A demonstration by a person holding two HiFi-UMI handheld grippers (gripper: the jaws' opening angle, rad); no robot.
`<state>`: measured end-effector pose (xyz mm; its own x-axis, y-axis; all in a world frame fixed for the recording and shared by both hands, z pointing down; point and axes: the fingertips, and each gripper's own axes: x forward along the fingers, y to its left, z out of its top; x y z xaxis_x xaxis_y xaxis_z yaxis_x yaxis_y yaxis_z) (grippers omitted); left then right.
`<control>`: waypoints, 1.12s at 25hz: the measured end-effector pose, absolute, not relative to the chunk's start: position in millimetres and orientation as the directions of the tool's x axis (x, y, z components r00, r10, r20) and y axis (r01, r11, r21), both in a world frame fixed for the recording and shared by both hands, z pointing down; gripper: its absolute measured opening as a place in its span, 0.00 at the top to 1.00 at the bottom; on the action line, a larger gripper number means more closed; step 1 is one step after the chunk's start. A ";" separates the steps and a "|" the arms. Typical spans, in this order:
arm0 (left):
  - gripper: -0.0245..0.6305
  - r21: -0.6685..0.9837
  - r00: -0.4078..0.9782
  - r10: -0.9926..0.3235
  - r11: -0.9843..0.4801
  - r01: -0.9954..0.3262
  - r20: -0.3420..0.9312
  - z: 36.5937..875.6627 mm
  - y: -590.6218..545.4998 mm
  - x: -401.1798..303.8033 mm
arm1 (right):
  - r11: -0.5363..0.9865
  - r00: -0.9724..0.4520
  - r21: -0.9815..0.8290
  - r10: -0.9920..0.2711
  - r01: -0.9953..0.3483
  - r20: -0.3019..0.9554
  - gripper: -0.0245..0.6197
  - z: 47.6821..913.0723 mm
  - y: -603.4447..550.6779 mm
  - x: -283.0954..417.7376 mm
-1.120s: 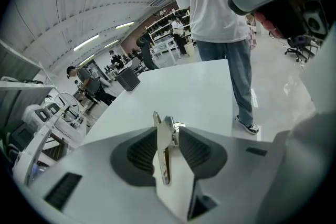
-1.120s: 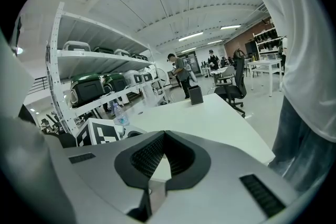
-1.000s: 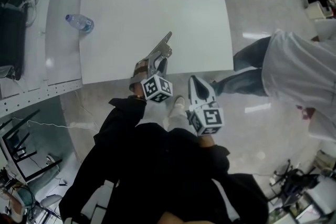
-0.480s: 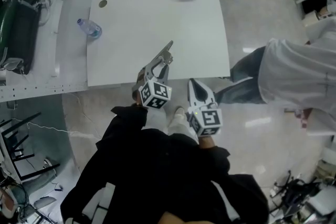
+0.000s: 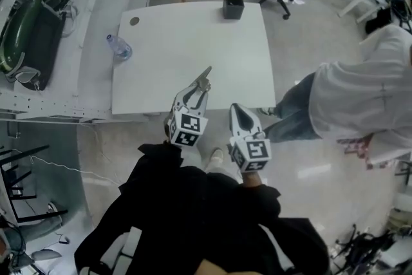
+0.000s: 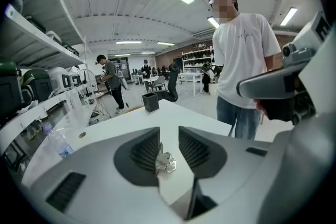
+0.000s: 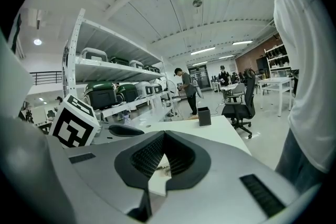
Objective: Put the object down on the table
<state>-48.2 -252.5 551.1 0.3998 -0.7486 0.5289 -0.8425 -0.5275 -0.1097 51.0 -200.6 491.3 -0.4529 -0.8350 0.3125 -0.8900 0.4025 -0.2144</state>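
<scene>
The left gripper (image 5: 193, 94) had its jaws drawn in narrow, pinched on the metal tool (image 5: 203, 78), which stuck out forward over the near edge of the white table (image 5: 193, 35); whether the tip touched the top, no view could say. The right gripper (image 5: 239, 111) hung just beside it, off the table edge, jaws closed tip to tip on nothing. A water bottle (image 5: 120, 48) and a black box (image 5: 233, 6) sat well apart on the far side.
</scene>
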 end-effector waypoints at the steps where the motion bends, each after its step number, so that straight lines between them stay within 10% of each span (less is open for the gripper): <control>1: 0.80 -0.098 0.404 -0.753 -0.522 -0.847 0.519 545.8 -250.2 -48.1 | 0.397 -0.445 -0.209 -0.840 -0.894 0.311 0.96 488.1 -200.2 53.1; 28: 0.96 0.047 0.415 -0.871 -0.418 -0.907 0.264 435.4 -209.9 -79.1 | 0.453 -0.473 -0.146 -0.865 -0.880 0.170 0.96 410.7 -197.4 35.6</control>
<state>-79.1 -209.9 435.4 0.4149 -0.8708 0.2638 -0.9072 -0.4180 0.0469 35.6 -197.4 410.7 -0.4730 -0.8645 0.1701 -0.8797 0.4525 -0.1462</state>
